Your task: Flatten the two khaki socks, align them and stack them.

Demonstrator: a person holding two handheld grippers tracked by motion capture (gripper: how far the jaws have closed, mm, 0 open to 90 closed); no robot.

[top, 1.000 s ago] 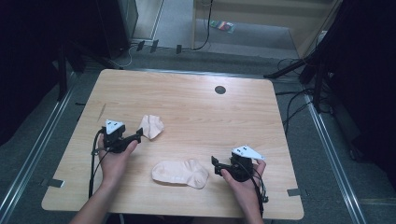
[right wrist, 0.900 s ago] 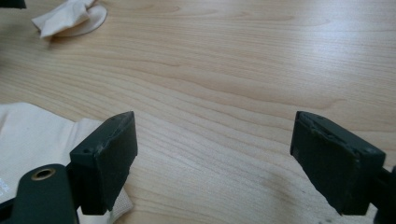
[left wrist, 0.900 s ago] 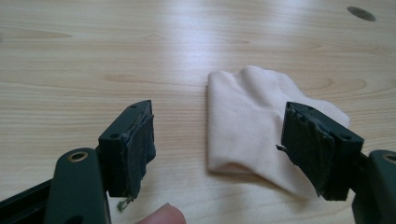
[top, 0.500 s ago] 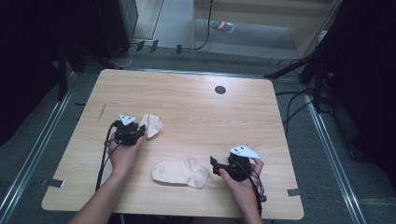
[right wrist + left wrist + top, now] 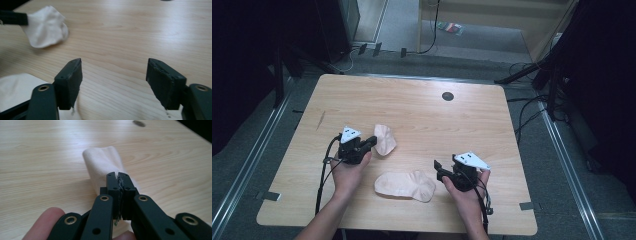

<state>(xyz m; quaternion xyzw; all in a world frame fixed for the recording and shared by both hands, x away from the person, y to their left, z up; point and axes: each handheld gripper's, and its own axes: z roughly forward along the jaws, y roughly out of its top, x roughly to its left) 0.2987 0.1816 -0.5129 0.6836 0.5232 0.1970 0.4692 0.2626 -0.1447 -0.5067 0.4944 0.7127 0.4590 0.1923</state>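
Your left gripper (image 5: 117, 178) is pinching the small cream fabric sock (image 5: 105, 162) between closed jaws; your right gripper (image 5: 113, 75) is sitting wide open beside the flat peach sock (image 5: 407, 185).

The worktop (image 5: 422, 107) is pale wood with fine grain streaks and one dark round spot (image 5: 447, 96) near the upper middle. Both socks (image 5: 384, 139) (image 5: 406, 184) are plain peach-cream. Each gripper (image 5: 371, 141) (image 5: 438, 167) is black, topped with a light grey plate.
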